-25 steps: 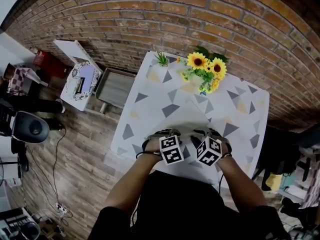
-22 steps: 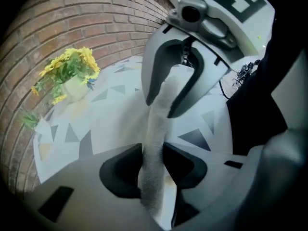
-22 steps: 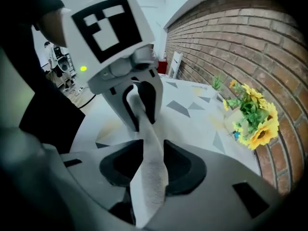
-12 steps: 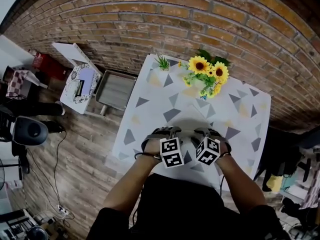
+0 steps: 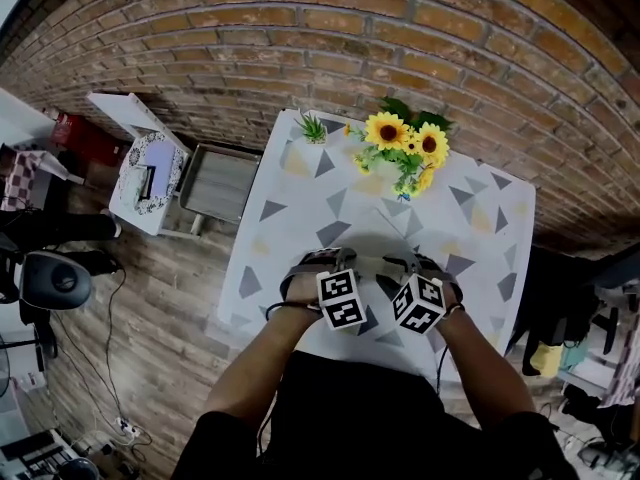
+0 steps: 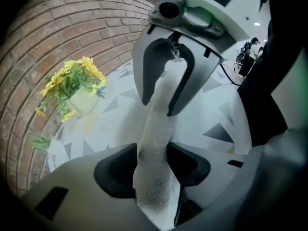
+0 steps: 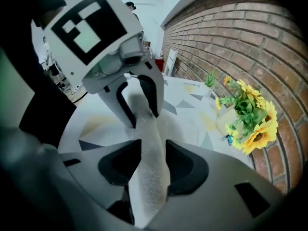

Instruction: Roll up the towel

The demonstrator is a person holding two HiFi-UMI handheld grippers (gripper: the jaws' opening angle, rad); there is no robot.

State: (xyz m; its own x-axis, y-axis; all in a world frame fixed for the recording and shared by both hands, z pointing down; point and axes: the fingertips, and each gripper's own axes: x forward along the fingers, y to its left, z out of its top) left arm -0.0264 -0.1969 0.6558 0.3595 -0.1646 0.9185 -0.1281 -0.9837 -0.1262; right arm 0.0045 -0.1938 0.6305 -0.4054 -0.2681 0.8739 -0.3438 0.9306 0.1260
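Note:
A pale grey towel (image 5: pixel 375 230) lies on the patterned table (image 5: pixel 290 208), its near edge bunched into a thin roll. My left gripper (image 5: pixel 325 264) and right gripper (image 5: pixel 415 266) stand side by side over that edge, pointing steeply down. In the left gripper view the roll (image 6: pixel 156 129) runs between my left gripper's jaws (image 6: pixel 151 162) and on into the right gripper (image 6: pixel 156 107). In the right gripper view the same roll (image 7: pixel 149 143) passes through my right gripper (image 7: pixel 153 165) towards the left gripper (image 7: pixel 143 119). Both pairs of jaws have just been opening. The roll still fills each gap, loosely.
A vase of sunflowers (image 5: pixel 405 153) and a small green plant (image 5: pixel 312 126) stand at the table's far side, by the brick wall. Left of the table are a grey tray (image 5: pixel 215 183) and a white stand (image 5: pixel 145 163) on the wooden floor.
Both grippers stay side by side at the towel's near edge, with only a slight shift. The head view has drifted a little.

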